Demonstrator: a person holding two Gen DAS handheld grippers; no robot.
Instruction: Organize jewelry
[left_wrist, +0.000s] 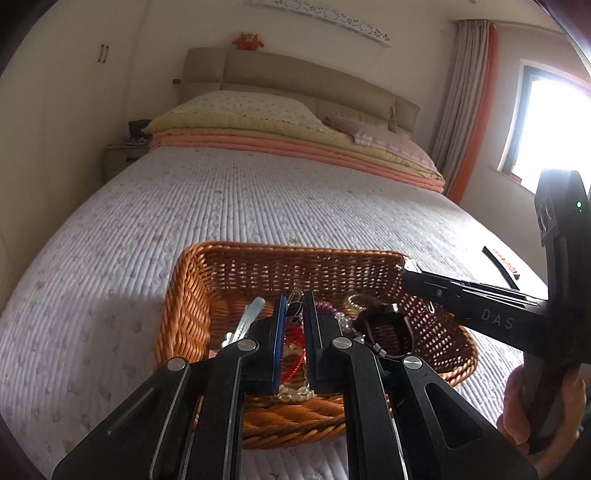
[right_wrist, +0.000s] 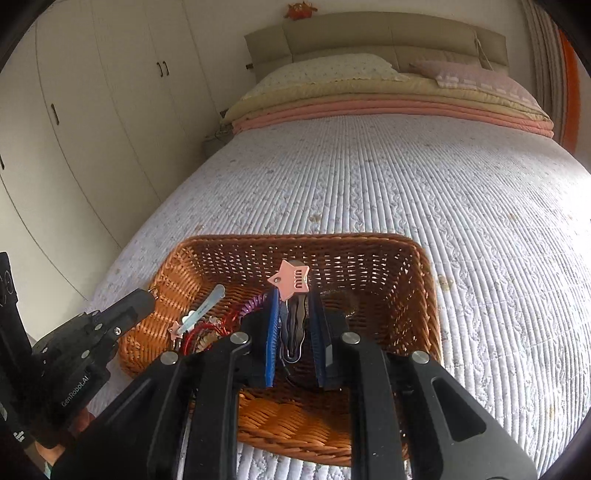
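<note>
A brown wicker basket (left_wrist: 192, 280) (right_wrist: 424, 280) sits on the bed and holds several pieces of jewelry: a red string bracelet (left_wrist: 295, 363), clear beads (left_wrist: 291, 393), a purple coil (right_wrist: 255, 304) and a pale blue hair clip (left_wrist: 251, 314) (right_wrist: 207, 304). My left gripper (left_wrist: 294, 308) is over the basket, jaws narrow around a small dark-and-gold piece (left_wrist: 294, 304). My right gripper (right_wrist: 291, 295) is over the basket and shut on a hair clip with a pink star (right_wrist: 291, 280). Its tip shows at the basket's right rim in the left wrist view (left_wrist: 410, 266).
The bed has a white quilted cover (left_wrist: 240, 199) (right_wrist: 406, 177), with folded blankets and pillows (left_wrist: 295, 129) at the headboard. A dark strap-like item (left_wrist: 498, 266) lies on the cover right of the basket. Wardrobes (right_wrist: 92, 110) stand to the left, a window (left_wrist: 546, 122) to the right.
</note>
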